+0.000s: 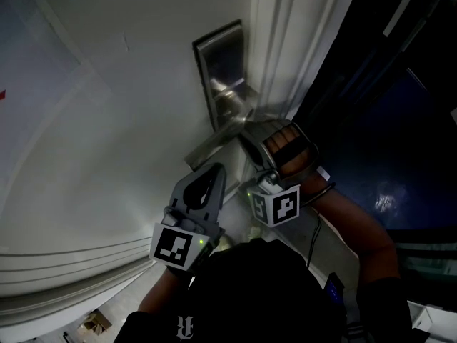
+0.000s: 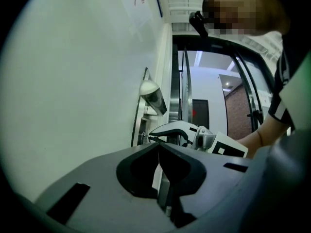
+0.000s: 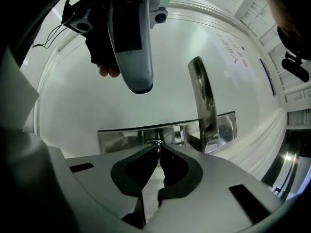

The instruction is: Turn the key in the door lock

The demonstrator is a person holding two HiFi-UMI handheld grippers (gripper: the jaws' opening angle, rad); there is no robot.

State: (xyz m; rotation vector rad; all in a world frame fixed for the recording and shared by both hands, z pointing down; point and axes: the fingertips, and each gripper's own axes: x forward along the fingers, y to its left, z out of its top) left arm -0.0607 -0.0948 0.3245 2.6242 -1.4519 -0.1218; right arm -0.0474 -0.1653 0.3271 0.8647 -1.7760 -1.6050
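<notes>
White door [image 1: 107,120] as backdrop | key [image 3: 157,144] at lock plate [image 3: 121,140], frame centre | right gripper [image 3: 158,154] jaws pinched on key; turn judged not yet finished | left gripper [image 2: 159,149] jaws together, empty, idle.

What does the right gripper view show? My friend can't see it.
The right gripper pinches a thin key at a shiny lock plate on a white door. A silver handle sticks out beside it, and the left gripper hovers above.

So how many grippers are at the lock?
1: the right gripper, shut on the key at the lock plate. The left gripper sits beside it, shut and empty.
</notes>
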